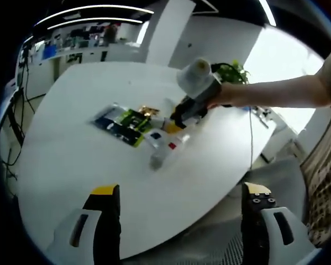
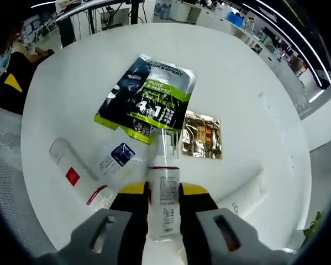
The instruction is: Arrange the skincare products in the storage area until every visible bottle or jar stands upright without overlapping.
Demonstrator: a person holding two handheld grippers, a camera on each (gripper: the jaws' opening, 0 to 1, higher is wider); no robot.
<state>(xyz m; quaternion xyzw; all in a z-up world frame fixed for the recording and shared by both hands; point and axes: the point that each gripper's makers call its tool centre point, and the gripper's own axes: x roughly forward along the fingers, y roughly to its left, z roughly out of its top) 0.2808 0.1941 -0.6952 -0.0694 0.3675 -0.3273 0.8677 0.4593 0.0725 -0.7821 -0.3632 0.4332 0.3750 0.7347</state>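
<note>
My right gripper (image 2: 164,189) is shut on a slim white bottle (image 2: 164,207) with a red band and a clear cap that points away along the jaws. Beyond it, green-and-black sachets (image 2: 154,96) and a gold sachet (image 2: 203,134) lie flat on the white table (image 2: 248,83). Two clear bottles lie on their sides to the left, one with a red label (image 2: 72,175), one with a blue label (image 2: 121,154). In the left gripper view the right gripper (image 1: 175,120) reaches into the same pile (image 1: 126,124). My left gripper (image 1: 182,190) hangs open over the table's near edge, holding nothing.
A white tube (image 2: 242,190) lies on the table right of my right gripper. A person's bare forearm (image 1: 276,94) comes in from the right. The round table's edge (image 1: 209,207) runs just past my left jaws. Desks and shelves (image 1: 71,44) stand beyond the table.
</note>
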